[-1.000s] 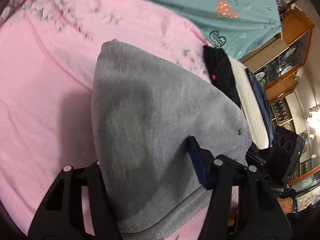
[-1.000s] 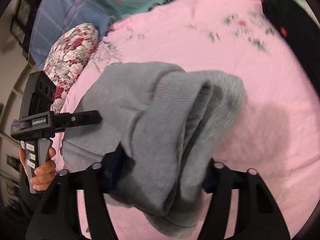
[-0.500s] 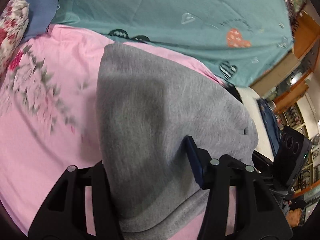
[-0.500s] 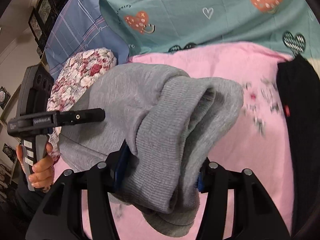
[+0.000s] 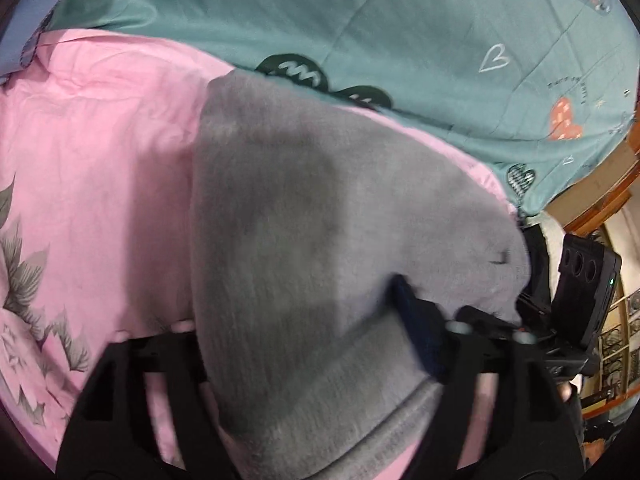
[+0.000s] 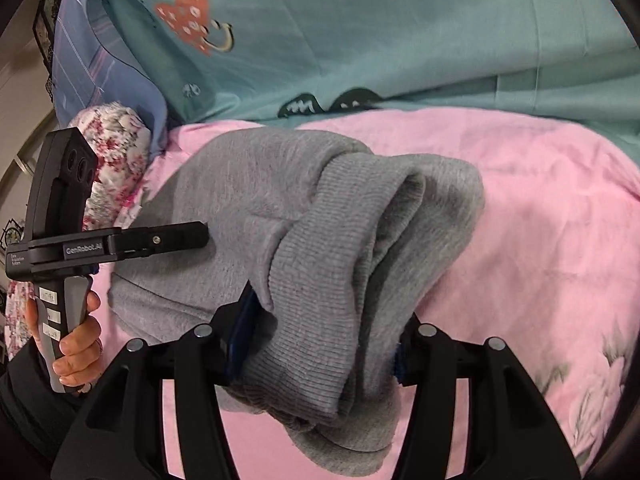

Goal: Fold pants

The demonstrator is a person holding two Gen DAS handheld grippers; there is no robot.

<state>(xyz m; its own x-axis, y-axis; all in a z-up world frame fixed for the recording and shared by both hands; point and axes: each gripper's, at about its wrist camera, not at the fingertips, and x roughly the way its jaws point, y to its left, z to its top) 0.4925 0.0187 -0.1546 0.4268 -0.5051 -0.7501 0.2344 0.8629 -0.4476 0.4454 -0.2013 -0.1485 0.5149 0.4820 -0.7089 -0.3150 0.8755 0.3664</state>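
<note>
The grey sweatpants [image 5: 320, 248] are folded into a thick bundle and held off the pink bedsheet [image 5: 100, 168] by both grippers. My left gripper [image 5: 304, 340] is shut on one end of the bundle; the cloth hides its fingertips. My right gripper [image 6: 320, 344] is shut on the other end, where the ribbed cuff [image 6: 320, 280] and several layers bulge between its fingers. The left gripper also shows in the right wrist view [image 6: 160, 240], gripping the bundle's left side. The right tool shows at the right edge of the left wrist view [image 5: 584, 280].
A teal blanket with heart prints [image 5: 400, 40] lies behind the pink sheet [image 6: 540, 220]. A floral pillow [image 6: 112, 152] and a blue plaid pillow [image 6: 92, 60] sit at the left. Wooden shelving [image 5: 608, 184] stands at the right.
Both grippers have carried the folded pants away from the stack of dark and white clothes, toward the teal blanket. The grips have not changed.
</note>
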